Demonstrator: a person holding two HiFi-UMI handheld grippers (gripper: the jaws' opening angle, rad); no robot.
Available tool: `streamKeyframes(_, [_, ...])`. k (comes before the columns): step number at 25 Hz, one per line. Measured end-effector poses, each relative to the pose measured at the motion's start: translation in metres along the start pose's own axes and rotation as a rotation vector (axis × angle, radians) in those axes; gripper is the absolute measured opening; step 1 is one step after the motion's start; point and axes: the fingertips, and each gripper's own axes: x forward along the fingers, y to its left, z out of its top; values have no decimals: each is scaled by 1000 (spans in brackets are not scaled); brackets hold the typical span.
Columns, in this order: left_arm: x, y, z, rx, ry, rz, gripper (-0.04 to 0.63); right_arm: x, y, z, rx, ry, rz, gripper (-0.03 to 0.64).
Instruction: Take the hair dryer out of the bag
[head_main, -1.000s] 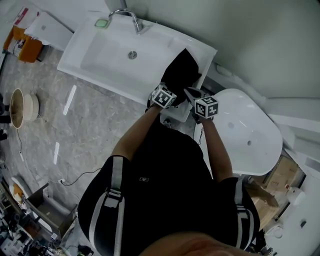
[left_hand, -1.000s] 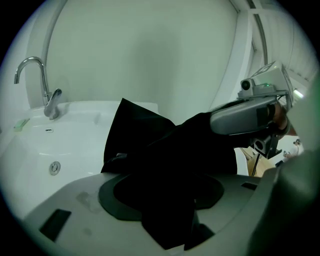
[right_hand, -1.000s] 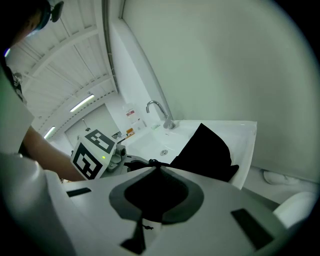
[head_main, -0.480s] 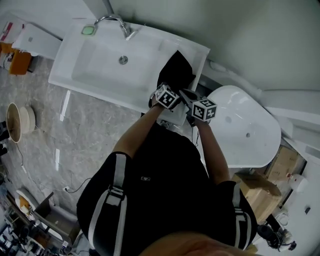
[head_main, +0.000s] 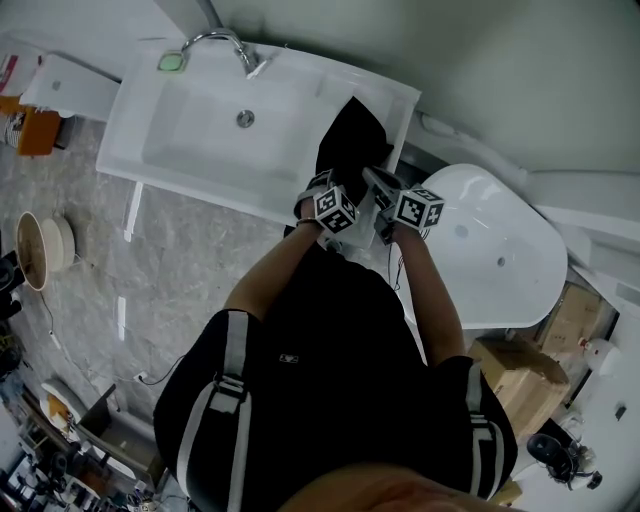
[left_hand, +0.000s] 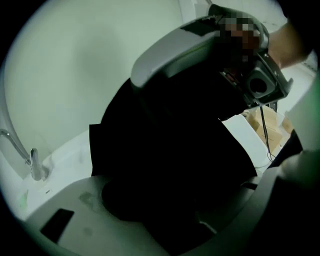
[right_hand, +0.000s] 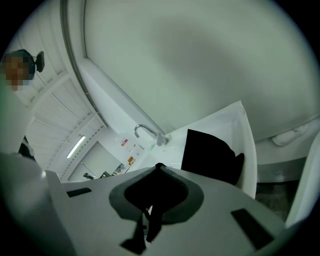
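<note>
A black bag (head_main: 355, 140) lies on the right end of the white sink (head_main: 190, 120). Nothing of the hair dryer shows. My left gripper (head_main: 320, 188) is at the bag's near end. In the left gripper view, black cloth (left_hand: 165, 150) fills the space between its jaws down to where they meet (left_hand: 200, 221), so it looks shut on the bag. My right gripper (head_main: 378, 182) is just right of it and shut, with a thin black strip of the bag between its tips (right_hand: 159, 168). The rest of the bag (right_hand: 210, 155) lies beyond. The right gripper (left_hand: 200, 45) hangs over the bag's top.
A chrome faucet (head_main: 225, 42) stands at the back of the sink. A white oval fixture (head_main: 500, 250) sits close on the right, with a cardboard box (head_main: 520, 370) beside it. A round bowl (head_main: 40, 250) stands on the grey stone floor at the left.
Both grippers have rolled about their own lines and shifted a little at the bag's near end. The bag still lies on the sink's right end.
</note>
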Motion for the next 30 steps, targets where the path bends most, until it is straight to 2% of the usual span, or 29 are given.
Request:
streamKeyframes(2, [-1, -2, 9, 78, -19, -4, 206, 0, 12, 0, -11, -3, 51, 72])
streamKeyframes(4, [3, -2, 11, 102, -18, -11, 205, -1, 20, -1, -34, 3, 90, 72])
streamKeyframes(5, [7, -1, 7, 72, -1, -19, 206, -2, 23, -2, -45, 7, 104, 72])
streamKeyframes(9, [16, 9, -8, -165, 45, -68, 213, -10, 32, -7, -70, 26, 128, 73])
streamKeyframes(14, [29, 8, -11, -318, 94, -93, 225, -18, 28, -13, -76, 34, 105, 72])
streamKeyframes(16, [36, 8, -13, -338, 127, -96, 225, -22, 22, -15, -75, 29, 71, 72])
streamKeyframes(18, [40, 7, -14, -321, 148, -87, 227, -29, 13, -18, -73, 26, 34, 72])
streamKeyframes(21, [46, 5, -15, -336, 163, -84, 229, -40, 1, -34, -88, 71, -22, 72])
streamKeyframes(26, [51, 12, -14, -455, 148, -89, 227, -43, -11, -69, -89, 128, -84, 77])
streamKeyframes(28, [42, 27, -15, -498, 137, -62, 198, -42, -10, -80, -104, 156, -85, 84])
streamKeyframes(30, [39, 29, -15, -547, 114, -96, 192, -40, -7, -86, -136, 169, -78, 91])
